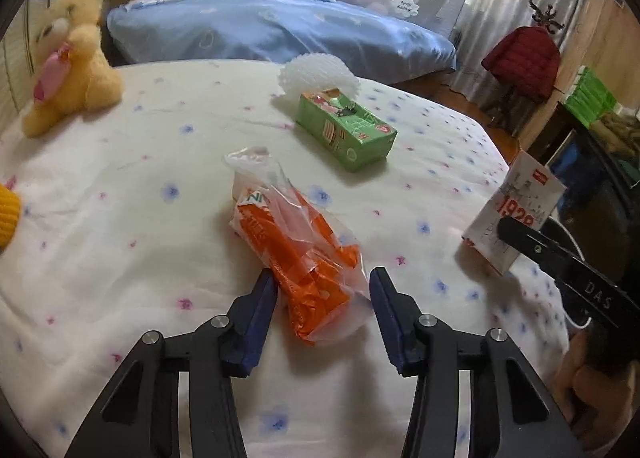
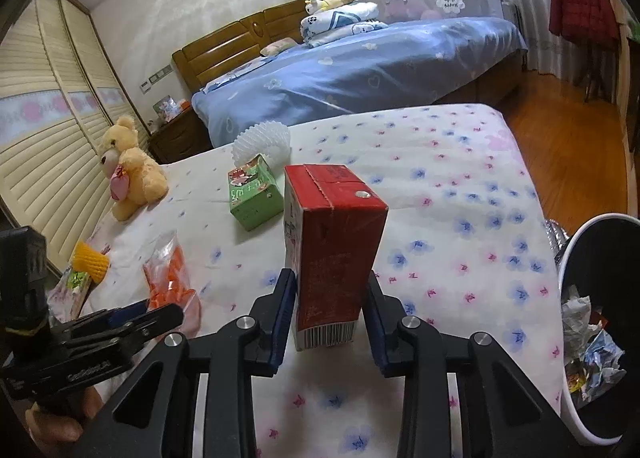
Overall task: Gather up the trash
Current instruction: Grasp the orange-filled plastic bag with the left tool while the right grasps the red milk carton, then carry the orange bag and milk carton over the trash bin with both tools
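An orange snack bag in clear plastic [image 1: 298, 246] lies on the floral bed sheet [image 1: 120, 242]. My left gripper [image 1: 322, 278] stands open around the bag's near end, one blue pad on each side; I see no squeeze on it. My right gripper [image 2: 330, 282] is shut on a red and white drink carton [image 2: 334, 242], which it holds upright above the sheet. In the left wrist view that carton [image 1: 516, 213] shows at the right edge. Farther back lie a green carton [image 1: 348, 129] and a white foam net [image 1: 320, 73].
A white-rimmed bin [image 2: 568, 290] with crumpled wrappers stands at the bed's right edge. A teddy bear [image 2: 128, 169], a yellow foam net [image 2: 91, 260] and a small wrapper [image 2: 74, 282] lie on the left. Beyond is a second bed with a blue cover [image 2: 360, 69].
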Demonstrator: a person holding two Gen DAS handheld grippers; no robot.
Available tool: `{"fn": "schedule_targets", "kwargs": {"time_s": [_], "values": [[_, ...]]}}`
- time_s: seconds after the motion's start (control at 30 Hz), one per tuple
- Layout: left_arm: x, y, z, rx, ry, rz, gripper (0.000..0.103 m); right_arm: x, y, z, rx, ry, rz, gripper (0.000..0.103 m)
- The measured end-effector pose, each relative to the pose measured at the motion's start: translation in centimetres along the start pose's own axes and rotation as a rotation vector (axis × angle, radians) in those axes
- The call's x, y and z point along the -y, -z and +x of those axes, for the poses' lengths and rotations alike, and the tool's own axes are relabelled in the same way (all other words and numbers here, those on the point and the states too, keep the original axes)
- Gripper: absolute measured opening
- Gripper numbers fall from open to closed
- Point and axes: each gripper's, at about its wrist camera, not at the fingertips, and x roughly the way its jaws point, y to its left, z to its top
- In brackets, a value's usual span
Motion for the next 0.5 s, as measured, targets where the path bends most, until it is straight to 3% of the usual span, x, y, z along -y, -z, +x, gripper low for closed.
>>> {"fn": "schedule_targets", "kwargs": {"time_s": [0.03,0.07,0.17,0.5], "values": [[0.5,0.1,-0.3,0.01,-0.002,0.026,0.04,0.1,0.1,-0.2,0.002,0.0,0.0,0.033],[0.8,0.1,-0.4,0.014,0.005,0.039,0.031,0.1,0.1,-0.4,0.004,-0.001,0.002,0.033],[2.1,0.3,-0.9,0.019,0.052,0.071,0.027,0.5,0.4,-1.5,0.019,0.005,0.007,0.033],[7.0,0.7,-0.9,0.022,0.153,0.2,0.025,3.2,1.7,-5.8,0.068,0.068,0.051,0.033]]}}
